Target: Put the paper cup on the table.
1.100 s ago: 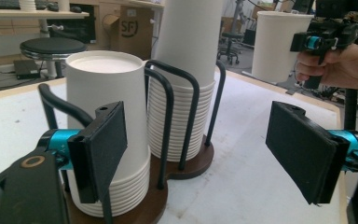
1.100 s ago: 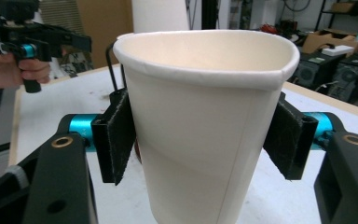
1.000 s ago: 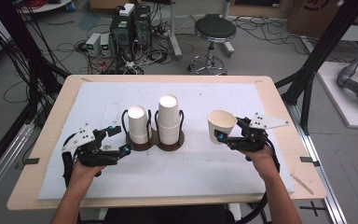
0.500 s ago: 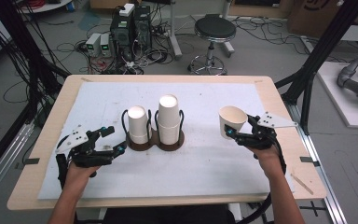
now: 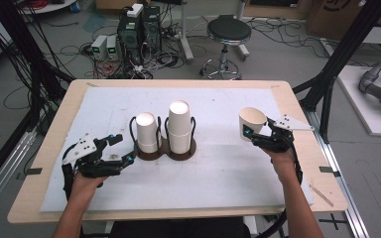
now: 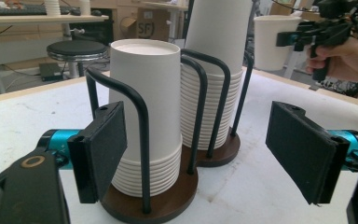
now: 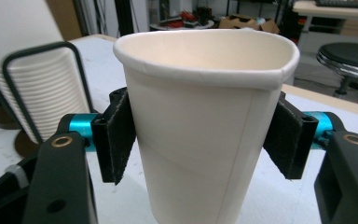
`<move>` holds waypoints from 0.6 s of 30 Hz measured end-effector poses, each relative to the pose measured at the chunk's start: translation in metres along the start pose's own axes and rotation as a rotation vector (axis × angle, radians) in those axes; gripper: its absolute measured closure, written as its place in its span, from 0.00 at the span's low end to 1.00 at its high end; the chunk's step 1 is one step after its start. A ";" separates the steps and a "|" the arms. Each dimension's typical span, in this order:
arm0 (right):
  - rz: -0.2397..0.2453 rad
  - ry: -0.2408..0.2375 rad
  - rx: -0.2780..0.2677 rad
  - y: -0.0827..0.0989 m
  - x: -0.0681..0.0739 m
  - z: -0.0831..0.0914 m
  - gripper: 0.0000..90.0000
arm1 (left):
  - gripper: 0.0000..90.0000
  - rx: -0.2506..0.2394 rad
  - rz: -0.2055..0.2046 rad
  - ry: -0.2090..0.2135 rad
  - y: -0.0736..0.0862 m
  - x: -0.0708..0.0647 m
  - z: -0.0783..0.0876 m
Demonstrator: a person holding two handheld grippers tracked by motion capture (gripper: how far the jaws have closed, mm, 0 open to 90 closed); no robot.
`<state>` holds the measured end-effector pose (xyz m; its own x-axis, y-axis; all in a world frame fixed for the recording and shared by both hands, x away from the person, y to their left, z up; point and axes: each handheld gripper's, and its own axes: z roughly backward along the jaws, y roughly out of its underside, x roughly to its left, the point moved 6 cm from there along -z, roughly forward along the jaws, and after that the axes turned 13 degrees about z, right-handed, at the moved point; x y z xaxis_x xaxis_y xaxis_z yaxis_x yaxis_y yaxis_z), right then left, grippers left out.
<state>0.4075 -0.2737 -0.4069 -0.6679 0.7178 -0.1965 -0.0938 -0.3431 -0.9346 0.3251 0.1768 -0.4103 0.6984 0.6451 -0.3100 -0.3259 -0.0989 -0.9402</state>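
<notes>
A single white paper cup (image 7: pixel 200 130), mouth up and tilted, is clamped between the right gripper's (image 5: pixel 258 135) jaws, held above the bench's (image 5: pixel 228 173) right side. Well apart to its left, two upside-down cup stacks (image 5: pixel 178 126) sit in a wire-hooped wooden holder (image 6: pixel 168 200). The left gripper (image 5: pixel 121 151) rests just beside the holder, jaws wide and empty.

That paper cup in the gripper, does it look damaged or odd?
Slightly. The paper cup is squeezed between the right gripper pads, so its rim is pressed out of round. No tear or spill shows.
</notes>
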 end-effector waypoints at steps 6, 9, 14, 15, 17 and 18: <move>-0.028 0.037 0.042 0.010 -0.010 -0.013 0.37 | 0.23 0.006 0.000 -0.002 0.002 0.001 -0.001; -0.039 0.048 0.064 0.015 -0.013 -0.018 0.37 | 0.23 0.002 0.003 -0.005 0.002 0.001 0.000; -0.047 0.053 0.111 0.023 -0.017 -0.024 0.37 | 0.23 0.008 0.003 -0.008 0.003 0.001 -0.001; -0.051 0.052 0.117 0.024 -0.017 -0.026 0.37 | 0.23 0.011 0.000 -0.007 0.003 0.001 -0.001; -0.050 0.053 0.127 0.027 -0.018 -0.028 0.37 | 0.23 0.013 0.000 -0.007 0.004 0.001 -0.002; -0.050 0.054 0.132 0.027 -0.018 -0.029 0.37 | 0.23 0.014 0.001 -0.007 0.004 0.001 -0.002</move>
<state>0.4379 -0.2785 -0.4374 -0.6194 0.7665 -0.1699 -0.2242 -0.3800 -0.8974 0.3255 0.1754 -0.4149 0.6937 0.6503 -0.3097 -0.3355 -0.0887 -0.9378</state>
